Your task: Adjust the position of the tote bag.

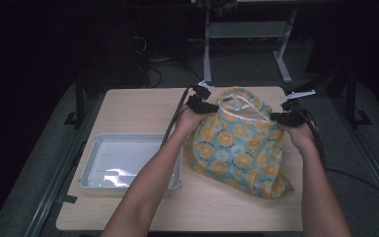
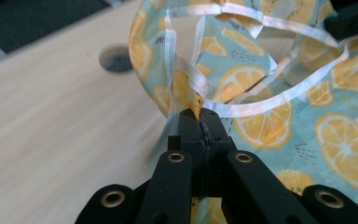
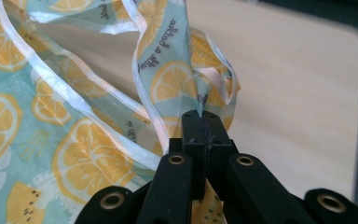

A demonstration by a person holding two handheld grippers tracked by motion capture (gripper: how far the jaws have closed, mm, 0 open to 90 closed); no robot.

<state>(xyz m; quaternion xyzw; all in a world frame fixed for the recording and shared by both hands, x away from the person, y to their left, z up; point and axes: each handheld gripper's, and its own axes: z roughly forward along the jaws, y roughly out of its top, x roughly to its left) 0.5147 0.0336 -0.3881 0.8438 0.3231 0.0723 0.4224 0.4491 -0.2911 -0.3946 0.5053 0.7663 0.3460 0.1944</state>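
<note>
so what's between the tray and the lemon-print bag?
In the high view, the left forearm crosses that gap above bare tabletop; nothing else lies between the tray and the bag.

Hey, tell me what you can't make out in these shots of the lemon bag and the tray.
- Bag contents: fabric hides them, every view.
- Tray inside: glare, high view.
- Right hand-held gripper and left hand-held gripper: cloth pinched between the pads is hidden, gripper views.
- Room behind table: too dark.

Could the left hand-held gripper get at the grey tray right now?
Probably not as things stand: the left hand-held gripper is shut on the lemon-print bag at its rim. The grey tray lies close beside that forearm, nothing between, so letting go would free it.
</note>
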